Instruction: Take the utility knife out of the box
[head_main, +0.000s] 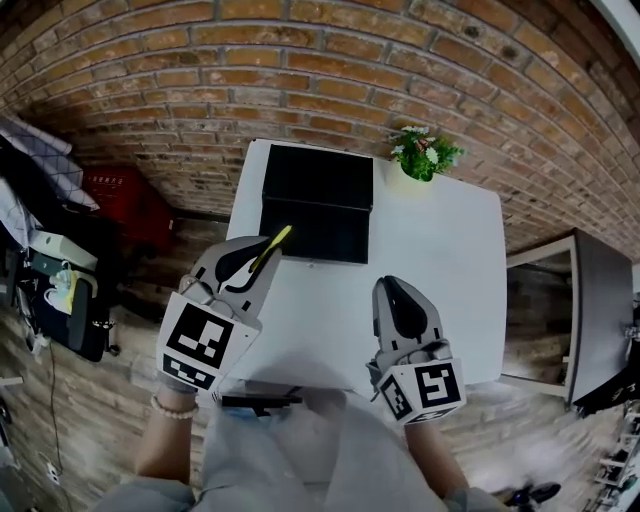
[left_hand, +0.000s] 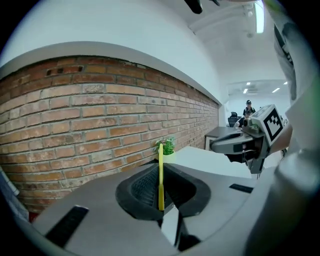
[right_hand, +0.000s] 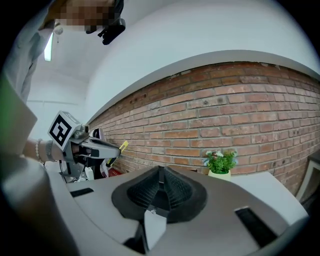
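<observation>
Pinching utility knife (head_main: 272, 245) in left tool (head_main: 262, 260), right tool (head_main: 395, 295) closed empty, box (head_main: 316, 200) by far edge of table (head_main: 440, 260)

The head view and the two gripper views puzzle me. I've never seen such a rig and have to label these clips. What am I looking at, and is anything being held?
There is no robot here: a person holds a two-jaw gripper in each hand. The head view comes from a camera on the person's head, looking steeply down. The other two views come from a camera riding on each gripper, looking along its jaws. Below is a white table beside a brick wall, with a black box and a small potted plant on it. The left gripper is shut on a thin yellow utility knife, held up in the air, not in the box. The right gripper has its jaws together with nothing between them. The cubes with square markers are parts of the grippers.
</observation>
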